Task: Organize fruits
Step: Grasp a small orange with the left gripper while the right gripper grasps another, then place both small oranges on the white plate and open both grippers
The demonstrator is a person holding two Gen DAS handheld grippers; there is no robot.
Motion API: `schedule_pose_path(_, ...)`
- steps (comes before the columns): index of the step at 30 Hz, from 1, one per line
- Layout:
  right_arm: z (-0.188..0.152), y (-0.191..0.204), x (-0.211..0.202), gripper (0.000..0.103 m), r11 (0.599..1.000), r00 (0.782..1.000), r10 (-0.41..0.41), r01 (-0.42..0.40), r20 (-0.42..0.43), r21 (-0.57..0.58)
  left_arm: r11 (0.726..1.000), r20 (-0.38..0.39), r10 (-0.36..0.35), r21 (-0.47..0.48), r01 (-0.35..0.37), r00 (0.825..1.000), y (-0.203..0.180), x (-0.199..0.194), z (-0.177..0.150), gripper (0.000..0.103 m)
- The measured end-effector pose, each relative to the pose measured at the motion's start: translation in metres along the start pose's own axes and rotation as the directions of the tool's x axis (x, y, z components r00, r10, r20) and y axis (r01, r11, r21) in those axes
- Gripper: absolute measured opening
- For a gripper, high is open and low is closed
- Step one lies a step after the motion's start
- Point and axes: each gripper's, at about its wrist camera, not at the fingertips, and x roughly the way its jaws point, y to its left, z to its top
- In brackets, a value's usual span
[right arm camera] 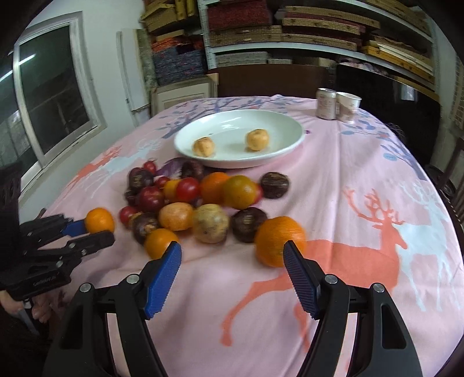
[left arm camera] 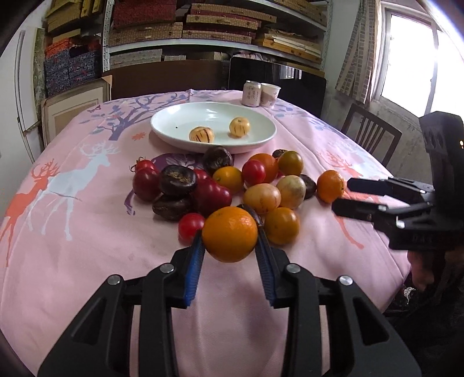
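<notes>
Now left gripper (left arm camera: 229, 249) clamps orange (left arm camera: 229, 234) at fruit pile's near edge; white plate (left arm camera: 174, 136) lies straight ahead beyond pile; right gripper (right arm camera: 232, 255) gapes empty.

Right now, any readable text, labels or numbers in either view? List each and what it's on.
Nothing reads cleanly.
Can: vertical printed characters, too small and blurred to read.
Paper cup: faint print, unreadable.
Left gripper body, seen from the right wrist view: small embossed lettering, blurred, unreadable.
Shelf boxes: no legible text.
</notes>
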Motion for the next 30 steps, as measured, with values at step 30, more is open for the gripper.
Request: schedule_pose_path(30,0.046,-0.012,-0.001,0.038,0.999,0.998,0.014,-0.017,0.062,0.048,0.999,0.012,-0.019,-0.034,0.019,1.0,0.018,0.004,0.048,0.035)
